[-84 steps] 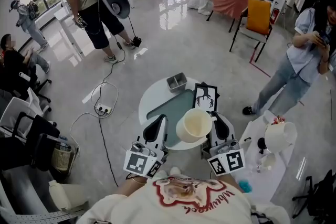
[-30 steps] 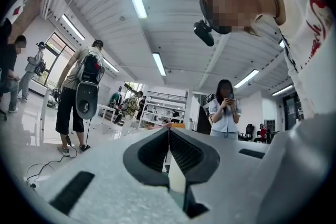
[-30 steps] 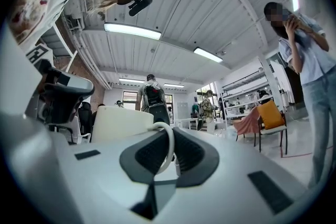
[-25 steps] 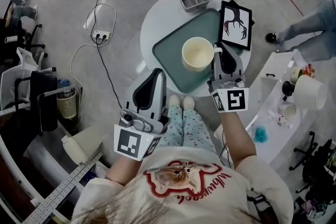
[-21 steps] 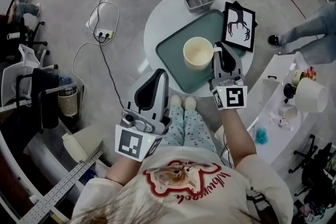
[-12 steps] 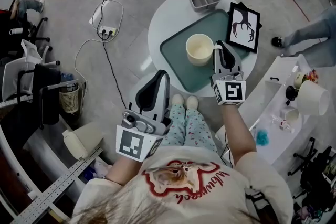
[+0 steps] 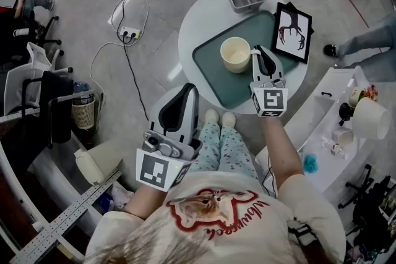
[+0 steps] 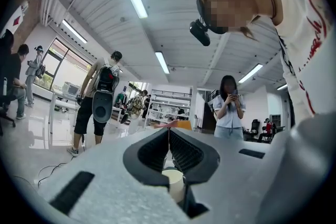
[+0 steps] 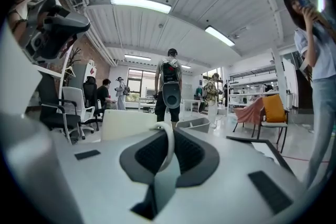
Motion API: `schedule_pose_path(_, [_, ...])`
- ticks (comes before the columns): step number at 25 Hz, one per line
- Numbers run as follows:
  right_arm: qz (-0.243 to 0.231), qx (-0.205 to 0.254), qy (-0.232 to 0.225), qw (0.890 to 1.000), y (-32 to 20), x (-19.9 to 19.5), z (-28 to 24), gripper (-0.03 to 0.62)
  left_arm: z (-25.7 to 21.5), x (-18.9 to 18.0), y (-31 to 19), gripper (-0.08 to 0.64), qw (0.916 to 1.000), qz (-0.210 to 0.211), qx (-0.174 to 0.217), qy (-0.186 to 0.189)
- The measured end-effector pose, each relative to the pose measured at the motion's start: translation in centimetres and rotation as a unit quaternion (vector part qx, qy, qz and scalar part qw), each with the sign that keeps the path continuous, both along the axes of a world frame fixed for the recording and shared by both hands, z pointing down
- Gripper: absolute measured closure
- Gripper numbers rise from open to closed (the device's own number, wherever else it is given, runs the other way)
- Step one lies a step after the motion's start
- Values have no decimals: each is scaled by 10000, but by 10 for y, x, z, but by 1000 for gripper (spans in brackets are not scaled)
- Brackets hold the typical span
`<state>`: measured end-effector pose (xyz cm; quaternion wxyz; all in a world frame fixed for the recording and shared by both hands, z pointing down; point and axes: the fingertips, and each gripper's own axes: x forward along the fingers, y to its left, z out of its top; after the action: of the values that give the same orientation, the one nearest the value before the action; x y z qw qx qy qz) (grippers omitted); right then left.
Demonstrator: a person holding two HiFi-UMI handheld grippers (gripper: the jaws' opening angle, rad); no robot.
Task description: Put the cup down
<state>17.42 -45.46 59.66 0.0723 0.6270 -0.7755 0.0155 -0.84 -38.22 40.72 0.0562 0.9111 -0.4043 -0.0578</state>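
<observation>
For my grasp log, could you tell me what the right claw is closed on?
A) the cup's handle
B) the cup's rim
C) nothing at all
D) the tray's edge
A: the right gripper view shows the handle of the cup as a white loop pinched between the jaws of the right claw.

Head view steeply down on table [image 7: 198, 21]; gripper views level, sharing cup [image 7: 236, 54].

Cup [image 7: 236, 54]: cream, round, upright, mouth up, interior empty. Position: above centre of green tray [image 7: 213, 68] on round white desk [image 7: 198, 21], far, right of centre. Handle [image 9: 168, 147] on right side, clamped between right gripper [image 7: 261, 57] jaws. Contact with tray not discernible.
</observation>
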Motion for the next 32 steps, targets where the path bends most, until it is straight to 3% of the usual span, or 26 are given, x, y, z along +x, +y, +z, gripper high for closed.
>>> schedule_pose_path(10, [-245,-422,380,9981,-9,-11,18,549,-2,2,0,543,9999,-10,-115,105])
schedule_pose_path(32, [-218,-1391,460,9890,7,-8,45,549,-16,12,5,543,9999,18,44,141])
